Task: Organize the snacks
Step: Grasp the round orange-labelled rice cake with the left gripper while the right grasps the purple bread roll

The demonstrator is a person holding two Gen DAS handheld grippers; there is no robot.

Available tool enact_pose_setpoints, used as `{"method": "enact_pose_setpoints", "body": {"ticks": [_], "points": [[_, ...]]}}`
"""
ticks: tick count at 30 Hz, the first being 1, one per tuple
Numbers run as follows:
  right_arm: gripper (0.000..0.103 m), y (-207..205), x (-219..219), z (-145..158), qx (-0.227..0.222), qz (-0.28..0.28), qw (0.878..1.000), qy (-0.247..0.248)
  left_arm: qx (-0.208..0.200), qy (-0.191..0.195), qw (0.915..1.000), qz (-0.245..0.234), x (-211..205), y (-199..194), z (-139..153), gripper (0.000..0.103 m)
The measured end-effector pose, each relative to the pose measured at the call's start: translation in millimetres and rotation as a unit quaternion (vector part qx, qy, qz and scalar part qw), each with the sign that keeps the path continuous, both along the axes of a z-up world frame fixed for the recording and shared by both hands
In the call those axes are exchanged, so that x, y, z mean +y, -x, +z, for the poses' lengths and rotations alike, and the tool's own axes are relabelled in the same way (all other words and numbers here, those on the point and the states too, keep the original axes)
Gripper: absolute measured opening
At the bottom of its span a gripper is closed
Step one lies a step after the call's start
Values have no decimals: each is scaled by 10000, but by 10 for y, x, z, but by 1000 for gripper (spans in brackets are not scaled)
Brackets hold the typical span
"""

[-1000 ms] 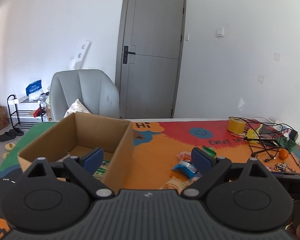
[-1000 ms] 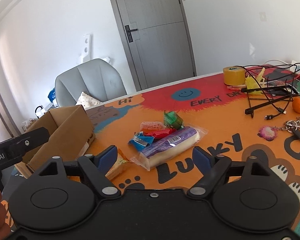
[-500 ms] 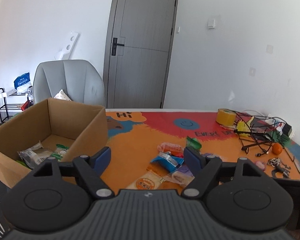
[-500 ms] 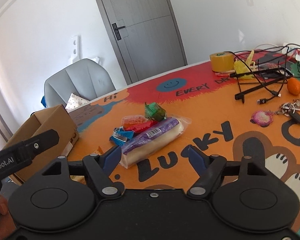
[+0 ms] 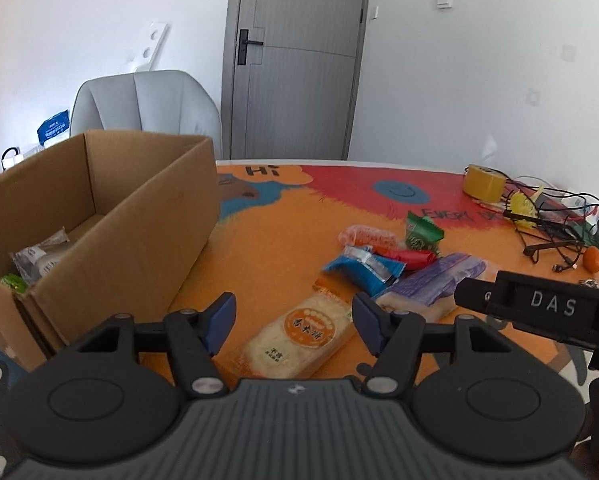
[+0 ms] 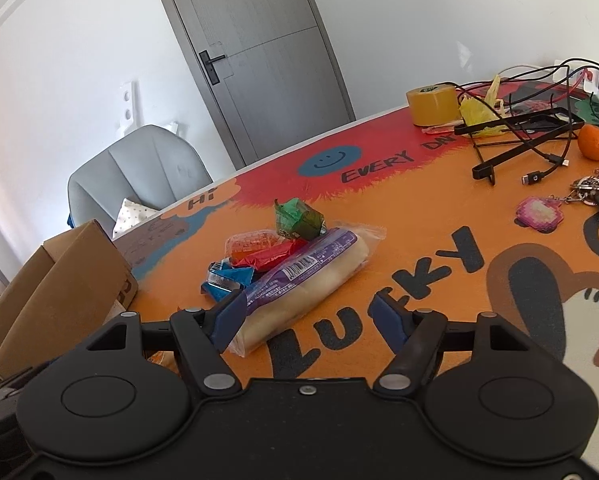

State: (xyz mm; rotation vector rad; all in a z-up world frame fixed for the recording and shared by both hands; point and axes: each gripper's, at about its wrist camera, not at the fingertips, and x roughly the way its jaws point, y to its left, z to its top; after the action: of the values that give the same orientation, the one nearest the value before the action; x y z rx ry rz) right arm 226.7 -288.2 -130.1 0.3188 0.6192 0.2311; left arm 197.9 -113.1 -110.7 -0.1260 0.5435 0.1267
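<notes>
A pile of snacks lies on the orange mat: an orange rice-cracker packet (image 5: 299,334), a long purple-wrapped bread (image 6: 307,280) (image 5: 435,280), a blue packet (image 5: 363,268), a red packet (image 6: 271,258), an orange jelly pack (image 6: 251,242) and a green packet (image 6: 297,220). An open cardboard box (image 5: 139,240) stands at the left with a few packets inside. My left gripper (image 5: 293,320) is open, just above the cracker packet. My right gripper (image 6: 311,316) is open, low over the near end of the purple bread.
A yellow tape roll (image 6: 433,104), tangled cables and a black stand (image 6: 531,136), an orange fruit (image 6: 593,142), keys with a pink charm (image 6: 539,214) sit at the right. A grey chair (image 5: 147,108) stands behind the box. A grey door (image 5: 295,60) is beyond.
My left gripper has swung right from over the box to the cracker packet. My right gripper has moved forward and down toward the purple bread. Both stay open.
</notes>
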Motion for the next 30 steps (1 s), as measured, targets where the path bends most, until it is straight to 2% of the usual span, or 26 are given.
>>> {"method": "enact_pose_setpoints", "body": {"ticks": [7,9,11,13,20,24,30], "points": [[70,-116,23,-72,87,-31,9999,40,280,-54,9996,-24,-20,-89,-143,63],[71,-148,21,-91,113,-41,9999,33,488,-32,9988,-26,-22,-121,-198,62],[71,-177,26,-96,113,-31,9999,24,482,-103,9988,14,-25,-119,-210,54],[73,-211,43,-92,93,0,9999,60,467,-54,9989,52,5,-117,-201,34],[76,-309,138,-71,92,-47,9998,145,406,175,9990,70,82,-111,-190,34],[87,-327,155,4,-42,-119,9998,148,369,302,9988,77,114,-115,-181,34],[87,-491,263,-42,85,-183,9994,266,287,459,9985,110,138,-106,-192,34]]}}
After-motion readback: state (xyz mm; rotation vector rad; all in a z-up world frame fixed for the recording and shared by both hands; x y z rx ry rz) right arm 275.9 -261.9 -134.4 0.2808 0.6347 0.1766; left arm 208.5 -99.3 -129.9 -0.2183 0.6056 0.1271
